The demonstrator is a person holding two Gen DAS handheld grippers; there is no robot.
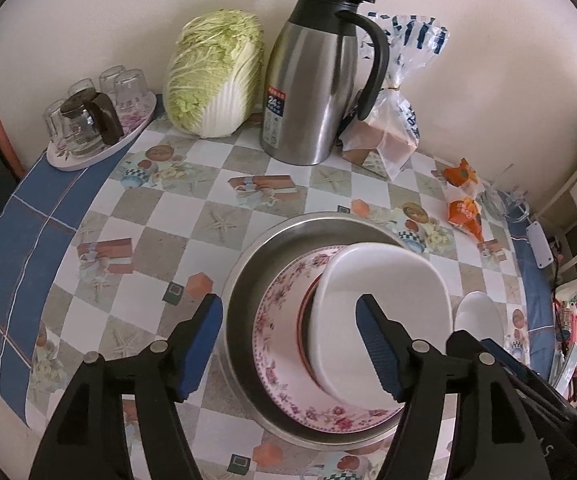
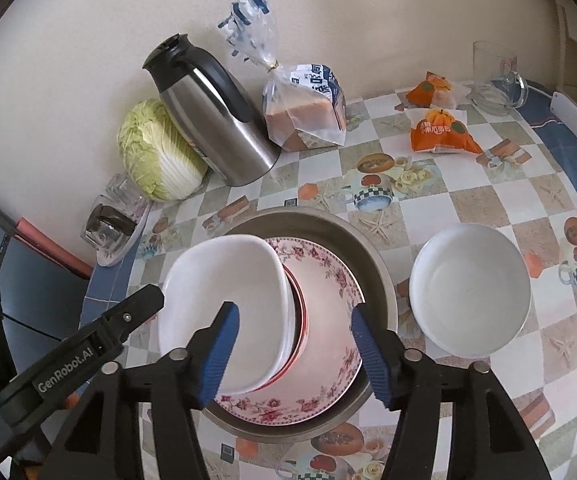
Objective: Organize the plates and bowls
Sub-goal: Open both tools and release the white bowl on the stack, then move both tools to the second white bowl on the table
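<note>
Blue-padded fingers of the left gripper point(image 1: 288, 344) stand wide apart and hold nothing; its right finger hangs over the square white ceramic bowl point(image 1: 380, 308), its left finger point(image 1: 202, 348) over bare cloth at 9 o'clock of the stack. The right gripper point(image 2: 294, 350) is equally spread and empty, straddling the same bowl's edge. That bowl sits tilted on a red-rimmed dish point(image 2: 300, 320), inside a floral pink-patterned plate point(image 2: 320, 360), all nested in a round steel basin point(image 2: 372, 264) on the checkered tablecloth point(image 1: 160, 216). At 3 o'clock, just beside the basin, rests a round white bowl point(image 2: 470, 292), whole only in the right view. Farther, toward 12 o'clock, stand a steel thermos jug point(image 1: 312, 84), a napa cabbage point(image 1: 216, 76), bagged bread point(image 2: 304, 112) and orange snack packets point(image 2: 442, 132). Only the left view fully shows the tray of upturned glasses point(image 1: 100, 120) at 10 o'clock
</note>
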